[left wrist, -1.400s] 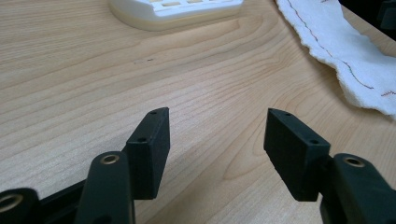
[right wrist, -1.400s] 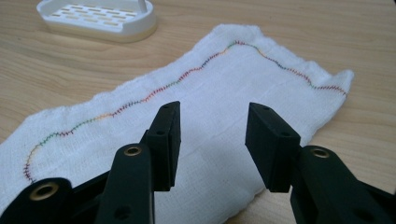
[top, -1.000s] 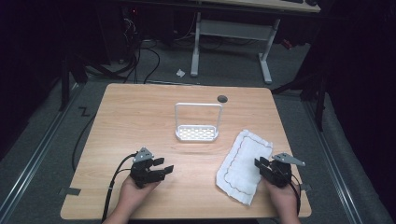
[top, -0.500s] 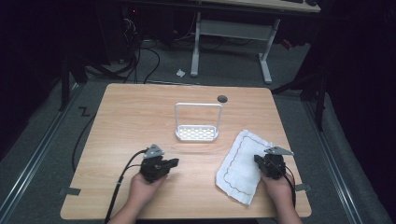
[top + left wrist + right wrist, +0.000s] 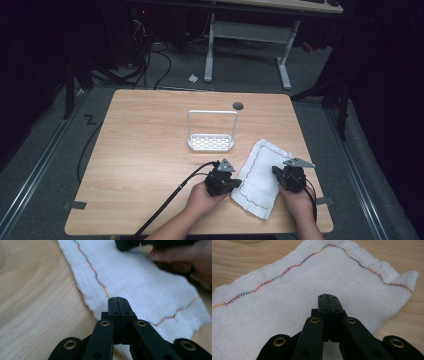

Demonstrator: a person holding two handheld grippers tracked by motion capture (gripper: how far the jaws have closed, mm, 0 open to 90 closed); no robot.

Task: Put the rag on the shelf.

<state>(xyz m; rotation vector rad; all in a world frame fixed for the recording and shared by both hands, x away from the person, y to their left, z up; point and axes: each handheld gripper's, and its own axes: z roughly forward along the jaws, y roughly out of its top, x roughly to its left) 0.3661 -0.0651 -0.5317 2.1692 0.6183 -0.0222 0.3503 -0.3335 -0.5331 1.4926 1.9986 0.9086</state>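
A white cloth [image 5: 260, 177] with a rainbow-stitched border lies flat on the front right of the wooden table [image 5: 145, 150]. My left gripper [image 5: 235, 186] sits at the cloth's left edge. Its jaws are shut, and the tips [image 5: 117, 299] rest over the stitched edge of the cloth [image 5: 140, 282]. My right gripper [image 5: 276, 173] is at the cloth's right side. Its jaws are shut too, with the tips [image 5: 328, 296] low over the middle of the cloth [image 5: 294, 287]. The cloth looks flat under both, not lifted.
A small white rack [image 5: 211, 142] with a perforated base and a tall wire handle stands behind the cloth at mid-table. A round cable hole [image 5: 238, 105] is near the far edge. A black cable [image 5: 165, 205] trails from the left gripper. The other hand [image 5: 185, 255] appears in the left gripper view.
My left gripper has travelled right across the table from the front left to the cloth's left edge. The right gripper has shifted slightly left and forward onto the cloth.
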